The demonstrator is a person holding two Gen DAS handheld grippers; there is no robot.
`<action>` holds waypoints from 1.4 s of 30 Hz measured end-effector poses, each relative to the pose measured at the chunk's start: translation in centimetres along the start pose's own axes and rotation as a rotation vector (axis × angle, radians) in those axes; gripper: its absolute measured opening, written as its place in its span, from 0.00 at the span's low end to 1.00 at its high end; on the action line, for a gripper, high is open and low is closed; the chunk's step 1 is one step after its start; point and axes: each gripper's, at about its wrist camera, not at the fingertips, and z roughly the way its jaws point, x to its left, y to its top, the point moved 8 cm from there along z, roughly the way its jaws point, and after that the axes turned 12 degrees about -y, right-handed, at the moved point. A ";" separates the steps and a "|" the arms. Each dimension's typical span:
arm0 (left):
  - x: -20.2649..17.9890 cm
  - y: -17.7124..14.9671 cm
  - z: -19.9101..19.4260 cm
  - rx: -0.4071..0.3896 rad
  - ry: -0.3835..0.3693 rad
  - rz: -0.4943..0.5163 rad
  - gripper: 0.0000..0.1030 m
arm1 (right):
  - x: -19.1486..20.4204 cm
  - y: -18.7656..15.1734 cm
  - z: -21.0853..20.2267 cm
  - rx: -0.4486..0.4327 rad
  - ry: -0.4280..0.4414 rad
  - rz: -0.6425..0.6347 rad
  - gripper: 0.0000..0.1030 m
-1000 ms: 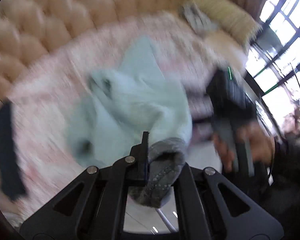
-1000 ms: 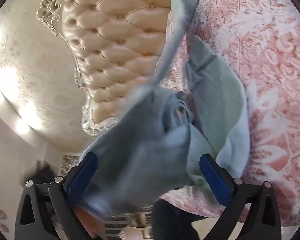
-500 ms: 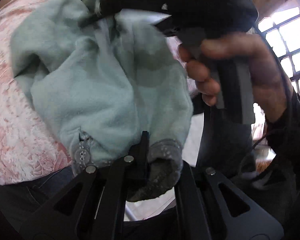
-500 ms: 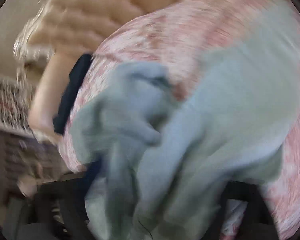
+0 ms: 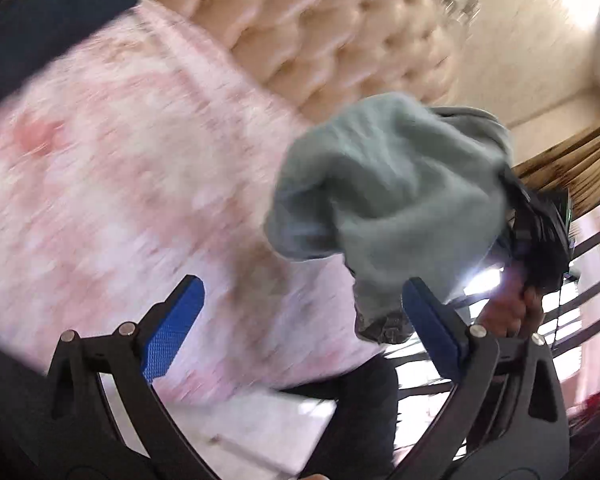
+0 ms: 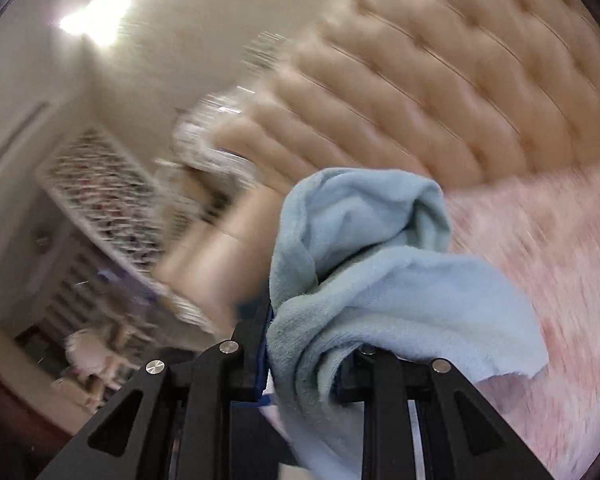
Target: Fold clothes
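A pale blue-green fleece garment [image 5: 392, 184] hangs bunched in the air over the pink patterned bedspread [image 5: 112, 168]. Its grey cuff [image 5: 380, 324] dangles beside the right blue pad of my left gripper [image 5: 300, 320], which is open and empty. In the left wrist view the right gripper [image 5: 540, 236] holds the garment from its upper right, with a hand below it. In the right wrist view my right gripper [image 6: 304, 364] is shut on a thick fold of the garment [image 6: 380, 280], which drapes over its fingers.
A tufted beige headboard [image 5: 320, 32] stands behind the bed and shows in the right wrist view [image 6: 440, 92] too. A dark cloth [image 5: 40, 24] lies at the bed's far left. Windows and gold curtains [image 5: 572, 168] are at the right. A white lattice cabinet [image 6: 100, 184] stands left.
My left gripper has let go of the grey cuff and opened wide. My right gripper has shut on the garment and lifted it off the bed. Both cameras swung sharply.
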 end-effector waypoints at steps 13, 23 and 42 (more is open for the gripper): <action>-10.8 5.7 10.5 0.191 -0.470 0.017 0.24 | 2.5 0.9 -7.0 -0.021 0.277 0.068 0.28; -17.8 11.6 10.0 0.064 -0.247 0.291 0.21 | -5.4 -3.4 -4.3 -0.009 -0.253 0.003 0.80; -24.1 8.2 11.6 0.253 -0.322 0.350 0.21 | 4.8 -3.2 -3.1 -0.350 -0.720 -1.060 0.98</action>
